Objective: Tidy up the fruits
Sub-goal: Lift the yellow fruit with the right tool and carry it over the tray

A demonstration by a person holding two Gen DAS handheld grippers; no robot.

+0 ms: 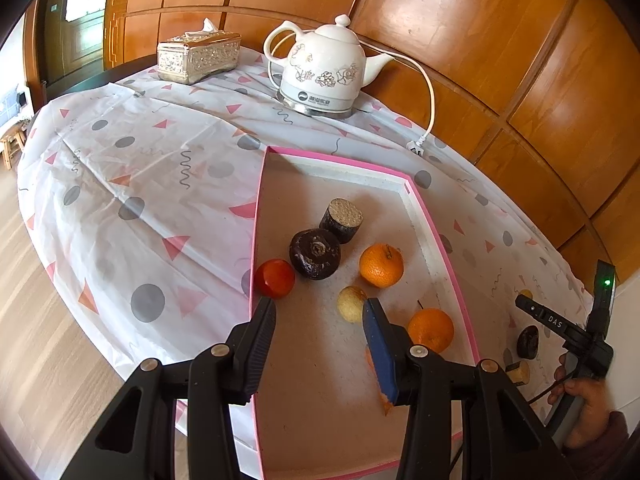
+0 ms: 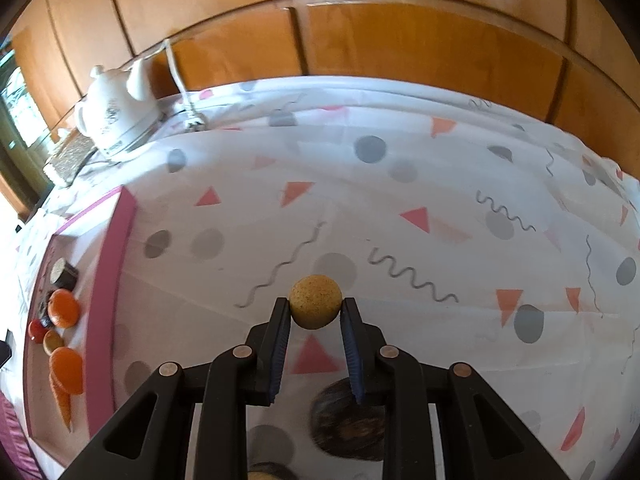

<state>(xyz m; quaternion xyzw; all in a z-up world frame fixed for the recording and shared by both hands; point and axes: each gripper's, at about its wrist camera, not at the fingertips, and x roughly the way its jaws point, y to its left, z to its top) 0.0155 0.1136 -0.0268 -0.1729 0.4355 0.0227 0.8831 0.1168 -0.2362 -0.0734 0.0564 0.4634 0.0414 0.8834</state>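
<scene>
A thin, creased white plastic cloth [image 1: 160, 184] with pink triangles covers the bench. Glossy white ceramic kettle [image 1: 324, 68] on a shiny metal base. Embossed silvery metal tissue box [image 1: 198, 58]. Varnished orange-brown wood wall panels [image 1: 500, 40]. The small round yellow-tan fruit [image 2: 316, 307] looks matt and speckled.

The right gripper [image 2: 315, 312] is pinching a small speckled yellow ball [image 2: 315, 302] between its fingers [image 2: 280, 336], above the patterned cloth [image 2: 400, 184] covering the worktop. A dark round fruit [image 2: 340, 420] is lying on the cloth beneath the gripper. At the left, a pink-rimmed tray [image 2: 116, 264] is holding oranges [image 2: 63, 308], and a white kettle [image 2: 116, 120] is standing behind it.
</scene>
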